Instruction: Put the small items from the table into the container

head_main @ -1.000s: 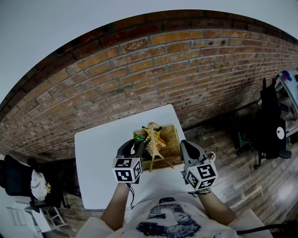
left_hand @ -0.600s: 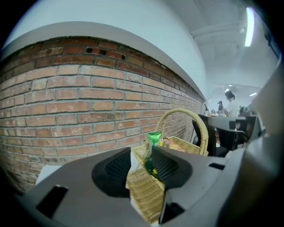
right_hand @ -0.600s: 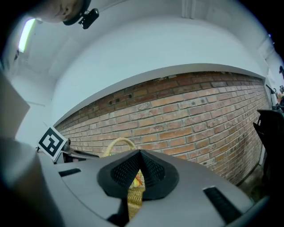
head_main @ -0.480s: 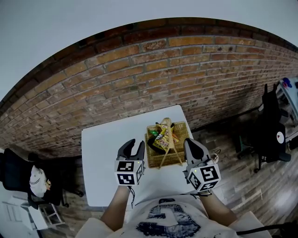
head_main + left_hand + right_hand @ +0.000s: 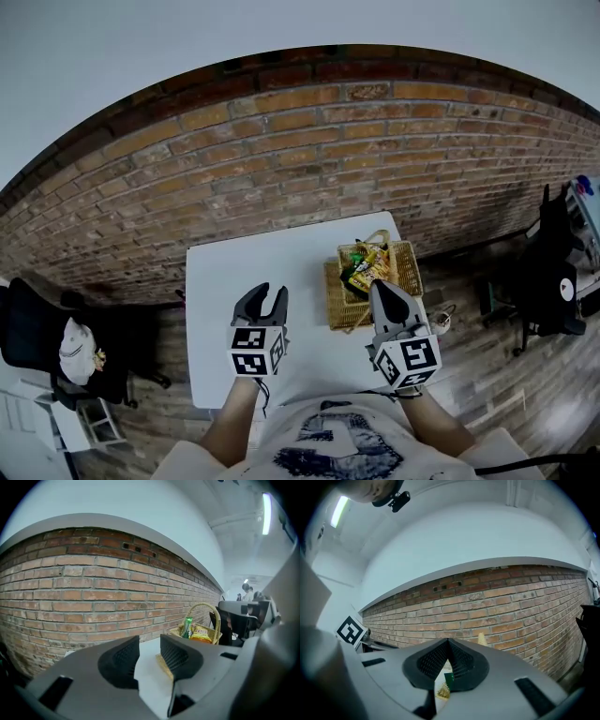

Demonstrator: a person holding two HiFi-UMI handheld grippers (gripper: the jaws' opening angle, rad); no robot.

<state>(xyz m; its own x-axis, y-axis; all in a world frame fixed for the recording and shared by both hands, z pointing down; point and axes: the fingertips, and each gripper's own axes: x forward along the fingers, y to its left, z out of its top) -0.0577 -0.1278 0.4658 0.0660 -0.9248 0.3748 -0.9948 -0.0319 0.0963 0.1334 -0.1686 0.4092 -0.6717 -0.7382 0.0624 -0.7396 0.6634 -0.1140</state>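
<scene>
Evidently the sorting is at or near its end, judging by the head view. The white table (image 5: pixel 234 281) shows a smooth bare top, and the only thing standing on it is the woven basket (image 5: pixel 405 272) at its far right corner. Inside the basket, glossy snack packets (image 5: pixel 361 272) in yellow and green sit piled under its arched handle (image 5: pixel 373 236). Both tools hang above the near edge of the table, well apart from the basket, most likely because nothing there is left to pick up. The left gripper (image 5: pixel 263 298) has its 2 dark jaws spread with nothing between them. The right gripper (image 5: pixel 384 289) is pressed together at the tips.

In the left gripper view, the ribbed rubber pads (image 5: pixel 174 654) stand apart and only the flat tabletop shows in the gap. Beyond them the basket rises against the rough brick wall (image 5: pixel 70 597), its straw weave coarse and its handle a thin bent hoop. The crinkled packets stand upright inside it.

In the right gripper view, the 2 jaws meet at their tips in a closed wedge and pinch nothing. Through the slit beneath them a scrap of green and straw-yellow shows, probably the basket behind, though I cannot tell for sure.
</scene>
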